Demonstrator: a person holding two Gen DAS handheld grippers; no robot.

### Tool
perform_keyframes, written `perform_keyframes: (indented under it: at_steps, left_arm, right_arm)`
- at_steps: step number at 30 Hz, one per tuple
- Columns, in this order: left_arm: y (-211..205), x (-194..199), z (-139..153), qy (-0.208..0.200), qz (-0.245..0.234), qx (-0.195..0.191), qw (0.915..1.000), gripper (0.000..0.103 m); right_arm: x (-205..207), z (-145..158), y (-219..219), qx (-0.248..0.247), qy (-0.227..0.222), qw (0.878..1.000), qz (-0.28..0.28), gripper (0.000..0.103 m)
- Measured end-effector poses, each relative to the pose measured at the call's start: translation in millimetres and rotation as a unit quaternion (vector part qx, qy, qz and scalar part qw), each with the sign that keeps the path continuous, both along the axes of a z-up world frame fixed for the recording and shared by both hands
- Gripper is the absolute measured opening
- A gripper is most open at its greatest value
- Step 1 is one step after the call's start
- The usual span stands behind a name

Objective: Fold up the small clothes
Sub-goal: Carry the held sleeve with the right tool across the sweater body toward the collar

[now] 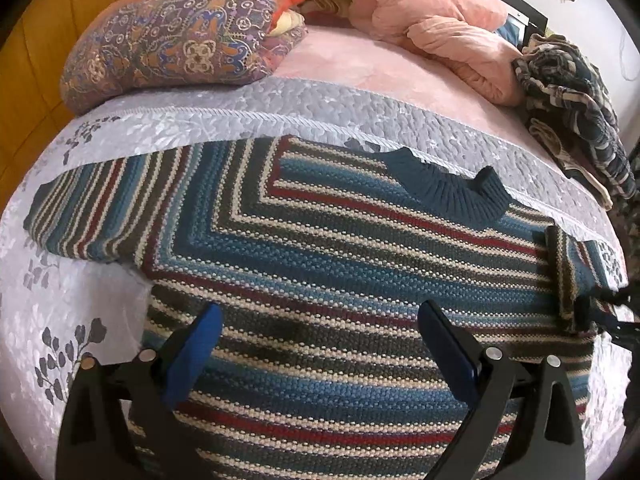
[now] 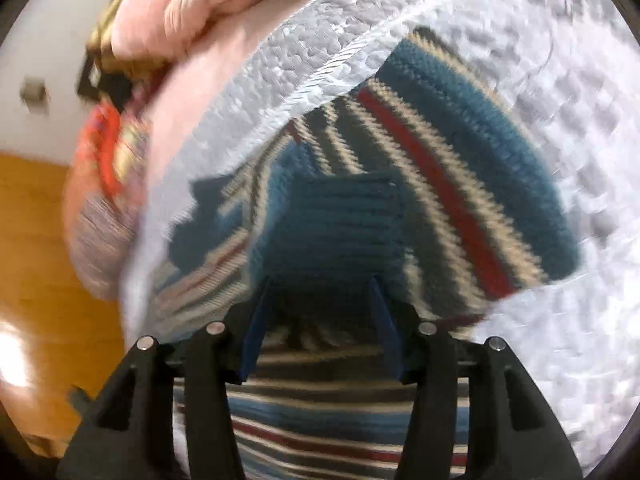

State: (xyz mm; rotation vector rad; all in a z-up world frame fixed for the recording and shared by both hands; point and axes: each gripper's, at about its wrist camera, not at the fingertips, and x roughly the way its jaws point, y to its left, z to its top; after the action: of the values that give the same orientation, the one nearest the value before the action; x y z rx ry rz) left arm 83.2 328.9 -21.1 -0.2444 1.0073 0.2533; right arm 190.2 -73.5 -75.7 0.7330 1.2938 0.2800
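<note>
A striped knit sweater in teal, red and cream point(image 1: 320, 264) lies flat on the pale grey quilted bedspread point(image 1: 160, 136), directly beneath the left gripper point(image 1: 320, 344), whose jaws are spread wide above it. The right gripper point(image 2: 320, 300) pinches the sweater's teal ribbed sleeve cuff point(image 2: 332, 224).

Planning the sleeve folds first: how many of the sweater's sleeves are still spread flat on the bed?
1. The left sleeve lies spread across the bedspread. The right sleeve is already folded onto the striped sweater, at the right gripper.
</note>
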Motion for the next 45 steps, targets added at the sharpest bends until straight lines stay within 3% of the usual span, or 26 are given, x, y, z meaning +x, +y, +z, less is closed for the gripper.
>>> perform_keyframes:
  at_steps: [5, 7, 9, 12, 16, 18, 19, 24, 26, 28, 29, 30, 37, 41, 45]
  left_arm:
    - [1, -1, 3, -0.005, 0.001, -0.008, 1.0, 0.098]
    - [1, -2, 3, -0.006, -0.001, -0.008, 0.9999, 0.098]
    - [0, -2, 4, -0.007, -0.003, -0.008, 0.9999, 0.098]
    - [1, -2, 5, -0.008, -0.004, -0.009, 0.9999, 0.098]
    - [4, -2, 4, -0.007, 0.001, -0.008, 0.9999, 0.098]
    - [5, 0, 3, -0.004, 0.001, -0.009, 0.9999, 0.098]
    - [6, 0, 2, -0.002, 0.002, -0.01, 0.9999, 0.098]
    - [11, 0, 0, 0.002, 0.007, -0.007, 1.0, 0.098]
    - [13, 0, -1, 0.003, 0.009, -0.008, 0.9999, 0.098]
    - [13, 0, -1, 0.003, 0.009, -0.007, 0.9999, 0.098]
    - [13, 0, -2, 0.003, 0.008, -0.007, 0.9999, 0.098]
    - [12, 0, -1, 0.003, 0.008, -0.008, 0.9999, 0.098]
    - [12, -1, 1, -0.003, 0.004, -0.008, 1.0, 0.098]
    - [14, -1, 0, 0.0, 0.006, -0.01, 0.9999, 0.098]
    - [17, -1, -1, 0.0, 0.008, -0.011, 0.9999, 0.098]
  right_arm:
    - [7, 2, 3, 0.012, 0.006, 1.0, -0.015, 0.055]
    - [11, 2, 8, -0.011, 0.01, 1.0, -0.016, 0.041]
    - [17, 1, 14, -0.035, 0.012, 0.999, -0.011, 0.019]
    - [18, -1, 15, -0.057, 0.011, 0.998, -0.009, 0.014]
    - [17, 11, 19, -0.084, -0.004, 0.996, 0.006, 0.022]
    - [18, 13, 18, -0.098, -0.003, 0.995, 0.004, 0.055]
    - [19, 13, 15, -0.109, 0.002, 0.994, -0.006, 0.062]
    - [29, -7, 5, -0.121, 0.026, 0.992, -0.017, 0.065]
    - [33, -10, 9, -0.13, 0.02, 0.991, -0.008, 0.058]
    - [33, -7, 13, -0.147, 0.008, 0.989, 0.002, 0.03]
    - [32, -5, 15, -0.142, 0.004, 0.99, 0.007, 0.009]
    - [30, -3, 17, -0.119, 0.0, 0.993, 0.013, 0.006]
    - [17, 43, 67, -0.104, -0.068, 0.989, 0.08, 0.005]
    - [20, 58, 106, -0.086, -0.077, 0.985, 0.128, 0.005]
    - [25, 51, 140, -0.084, -0.07, 0.98, 0.163, 0.005]
